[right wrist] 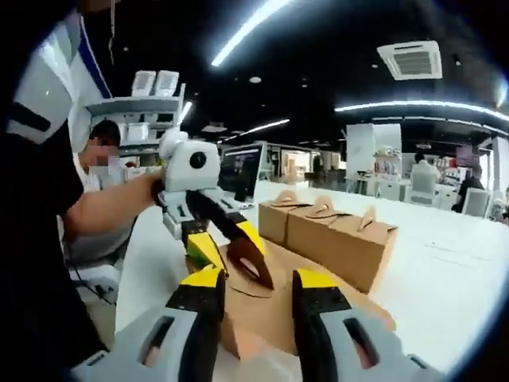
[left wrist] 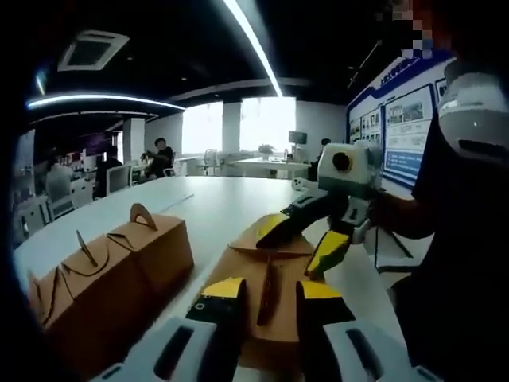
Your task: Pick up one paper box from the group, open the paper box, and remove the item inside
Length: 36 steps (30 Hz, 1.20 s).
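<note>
In the left gripper view, the left gripper (left wrist: 266,306) is seen with its yellow-tipped jaws held apart, the upright handle flap of a brown paper box (left wrist: 266,274) standing in the gap between them; whether the flap is actually pinched cannot be told. The box is set on a white table (left wrist: 199,199), directly beneath and ahead of the jaws. Across it, the right gripper (left wrist: 306,243) is reached in from the right, its jaws spread over the box's far top edge, and no firm grip on the cardboard can be confirmed.

The right gripper view presents the mirror of this — the right gripper (right wrist: 254,298) is held with jaws parted above the same paper box (right wrist: 270,310), while the left gripper (right wrist: 227,243) is brought in from the left, one dark jaw laid by the rounded handle flap (right wrist: 250,267).

Beside the worked box, a group of closed boxes (left wrist: 111,278) is lined up on the table, seen again at (right wrist: 330,231) — close by, but apart. A person's dark sleeve (left wrist: 453,263) is shown at the edge, and seated people (left wrist: 159,155) are visible in the office behind.
</note>
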Each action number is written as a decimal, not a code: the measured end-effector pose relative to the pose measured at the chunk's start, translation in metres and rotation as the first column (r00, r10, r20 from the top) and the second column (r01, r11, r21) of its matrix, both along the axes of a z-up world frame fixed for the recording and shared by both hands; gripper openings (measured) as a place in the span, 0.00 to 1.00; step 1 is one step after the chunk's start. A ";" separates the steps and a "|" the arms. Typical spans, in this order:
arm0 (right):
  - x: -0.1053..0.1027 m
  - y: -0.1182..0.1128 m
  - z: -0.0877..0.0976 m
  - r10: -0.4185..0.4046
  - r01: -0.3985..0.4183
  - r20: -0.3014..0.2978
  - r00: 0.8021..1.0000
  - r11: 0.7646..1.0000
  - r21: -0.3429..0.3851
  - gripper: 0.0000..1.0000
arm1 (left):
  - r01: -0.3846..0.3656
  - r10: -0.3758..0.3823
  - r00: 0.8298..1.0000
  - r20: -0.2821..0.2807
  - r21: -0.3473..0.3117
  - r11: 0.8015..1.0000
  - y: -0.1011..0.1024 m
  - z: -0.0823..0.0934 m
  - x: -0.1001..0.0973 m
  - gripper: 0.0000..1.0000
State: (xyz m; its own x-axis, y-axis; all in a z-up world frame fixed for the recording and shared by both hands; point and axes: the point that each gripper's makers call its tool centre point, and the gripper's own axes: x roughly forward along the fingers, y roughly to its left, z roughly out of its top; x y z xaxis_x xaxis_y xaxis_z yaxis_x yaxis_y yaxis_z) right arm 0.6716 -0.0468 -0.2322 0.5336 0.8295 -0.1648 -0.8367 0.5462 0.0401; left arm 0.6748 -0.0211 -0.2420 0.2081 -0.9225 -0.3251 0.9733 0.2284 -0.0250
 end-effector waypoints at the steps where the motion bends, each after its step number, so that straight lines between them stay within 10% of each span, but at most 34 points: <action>1: 0.002 -0.003 0.001 0.006 -0.006 0.020 1.000 1.000 -0.002 0.35 | -0.016 0.016 1.000 0.005 -0.015 1.000 0.001 0.001 0.001 0.28; 14: 0.001 -0.013 -0.003 0.088 -0.086 -0.034 0.996 0.994 0.062 0.37 | -0.229 0.240 0.969 0.051 -0.163 0.960 0.009 0.031 -0.008 0.41; 20: 0.003 -0.011 -0.003 0.093 -0.090 -0.046 0.995 0.994 0.067 0.37 | -0.401 0.407 0.870 0.277 -0.082 0.912 0.008 0.044 -0.012 0.48; 25: 0.006 -0.012 -0.005 0.078 -0.075 -0.067 0.995 0.996 0.056 0.37 | -0.467 0.352 0.770 0.531 0.094 0.879 -0.002 0.040 -0.018 0.46; 31: 0.003 -0.010 -0.005 0.075 -0.072 -0.074 0.994 0.997 0.034 0.36 | -0.515 0.301 0.739 0.602 0.217 0.830 -0.009 0.035 -0.023 0.35; 36: 0.002 -0.009 -0.005 0.086 -0.084 -0.073 0.994 0.996 0.026 0.36 | -0.582 0.262 0.709 0.654 0.333 0.742 0.010 0.028 -0.019 0.24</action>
State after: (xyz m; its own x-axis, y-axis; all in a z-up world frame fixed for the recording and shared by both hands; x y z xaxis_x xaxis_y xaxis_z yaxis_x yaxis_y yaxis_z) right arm 0.6737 -0.0560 -0.2369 0.4482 0.8753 -0.1817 -0.8742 0.4716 0.1157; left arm 0.6555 -0.0108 -0.2142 0.8135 -0.4297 -0.3918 0.5676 0.4403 0.6957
